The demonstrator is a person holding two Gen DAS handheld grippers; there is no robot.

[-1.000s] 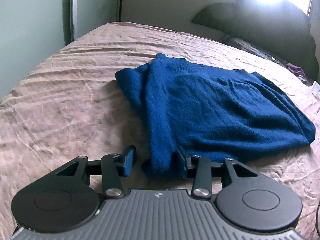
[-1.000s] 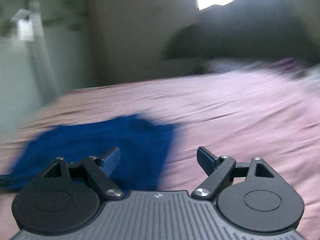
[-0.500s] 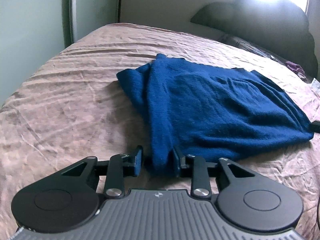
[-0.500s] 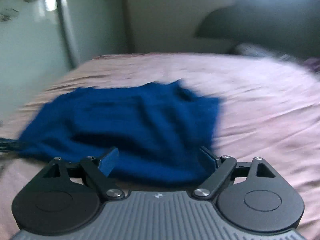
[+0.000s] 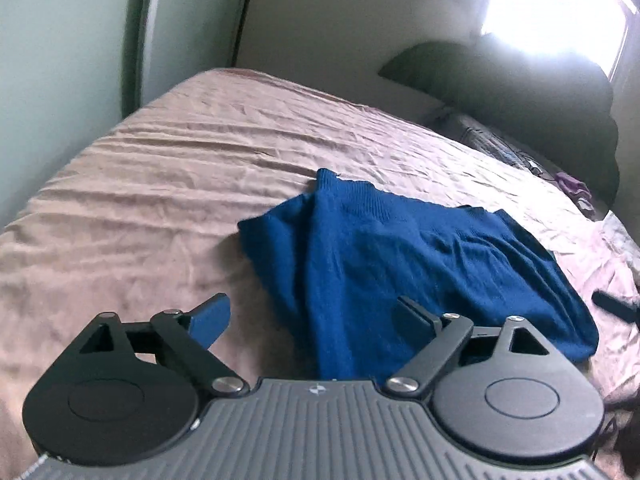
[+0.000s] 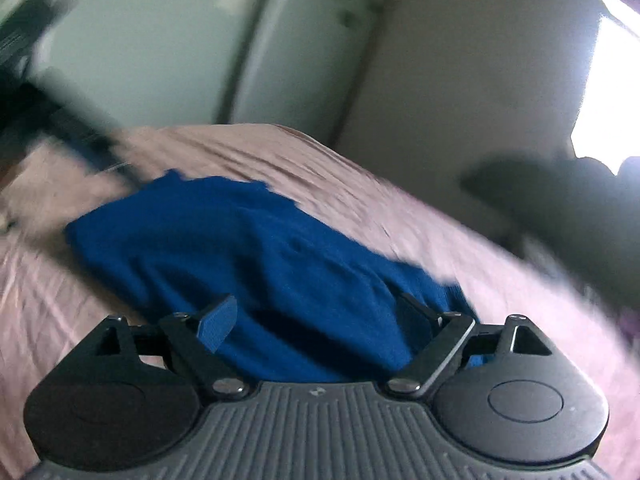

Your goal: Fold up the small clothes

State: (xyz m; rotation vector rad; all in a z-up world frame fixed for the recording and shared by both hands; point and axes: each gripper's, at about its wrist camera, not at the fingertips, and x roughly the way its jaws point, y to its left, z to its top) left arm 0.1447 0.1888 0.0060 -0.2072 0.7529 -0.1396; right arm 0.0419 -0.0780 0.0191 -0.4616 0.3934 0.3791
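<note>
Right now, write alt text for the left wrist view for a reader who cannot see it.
A blue knit garment lies loosely folded on a wrinkled pinkish bedsheet, its near edge reaching between the spread fingers of the open left gripper. A dark headboard stands beyond, under a bright window.

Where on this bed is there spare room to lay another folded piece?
Bare pinkish-brown bedsheet stretches left of the blue knit sweater, out to the bed edge, and behind it toward the wall. The right side is crowded: dark pillows, a small purple item and other clutter.
</note>
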